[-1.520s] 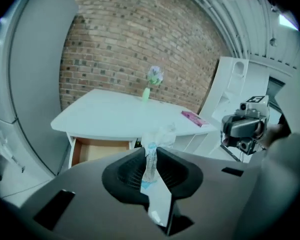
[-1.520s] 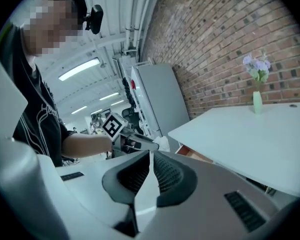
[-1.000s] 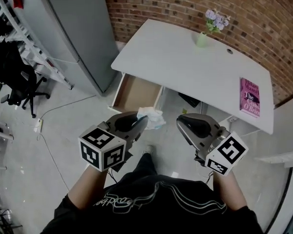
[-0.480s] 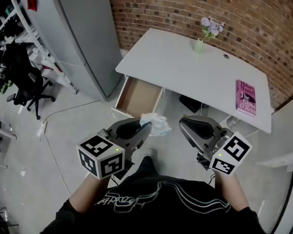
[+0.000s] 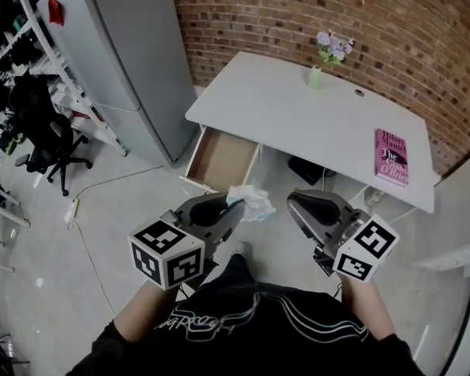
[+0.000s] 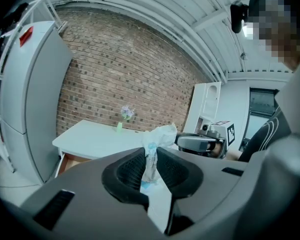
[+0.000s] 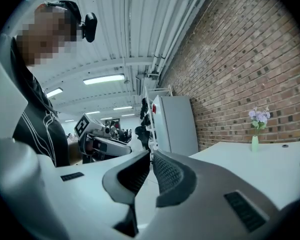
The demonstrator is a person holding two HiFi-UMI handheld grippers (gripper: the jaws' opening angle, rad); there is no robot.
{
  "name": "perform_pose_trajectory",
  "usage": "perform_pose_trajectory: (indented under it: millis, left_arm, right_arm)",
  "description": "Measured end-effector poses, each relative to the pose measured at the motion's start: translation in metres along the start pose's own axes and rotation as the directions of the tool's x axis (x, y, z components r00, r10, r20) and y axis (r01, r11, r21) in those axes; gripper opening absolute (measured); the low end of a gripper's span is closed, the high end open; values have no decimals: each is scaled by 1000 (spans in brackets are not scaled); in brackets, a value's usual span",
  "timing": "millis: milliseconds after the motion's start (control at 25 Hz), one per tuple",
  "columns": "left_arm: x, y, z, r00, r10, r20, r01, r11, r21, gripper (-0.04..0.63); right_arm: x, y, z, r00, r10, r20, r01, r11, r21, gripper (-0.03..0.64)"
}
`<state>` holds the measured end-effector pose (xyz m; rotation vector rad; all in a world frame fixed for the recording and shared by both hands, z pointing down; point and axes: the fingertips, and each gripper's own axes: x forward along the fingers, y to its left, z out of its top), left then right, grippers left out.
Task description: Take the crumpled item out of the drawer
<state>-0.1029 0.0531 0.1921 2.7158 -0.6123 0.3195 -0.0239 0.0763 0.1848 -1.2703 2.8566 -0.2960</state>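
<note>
A crumpled white item (image 5: 251, 200) hangs in the air in front of the open wooden drawer (image 5: 218, 157), clear of it. My left gripper (image 5: 233, 205) is shut on it. In the left gripper view the crumpled item (image 6: 158, 138) is pinched between the two dark pads and sticks up above them. Level with the left, my right gripper (image 5: 292, 201) is held over the floor below the white desk (image 5: 298, 116). Its jaws are shut with nothing between them, as the right gripper (image 7: 150, 155) view also shows.
On the desk are a pink book (image 5: 389, 157) near the right end and a small vase of flowers (image 5: 316, 72) at the back. A tall grey cabinet (image 5: 125, 61) stands left of the drawer. A black office chair (image 5: 43, 131) and a floor cable (image 5: 94, 202) lie further left.
Both grippers have drifted slightly toward me and away from the drawer, the left still holding the crumpled item. Neither grip has changed.
</note>
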Motion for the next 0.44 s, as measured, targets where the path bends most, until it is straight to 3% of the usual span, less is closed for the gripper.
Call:
perform_pose_trajectory:
  millis: [440]
  left_arm:
    - [18, -20, -11, 1000, 12, -11, -12, 1000, 19, 80]
  right_arm:
    - [-21, -8, -9, 1000, 10, 19, -10, 1000, 1, 54]
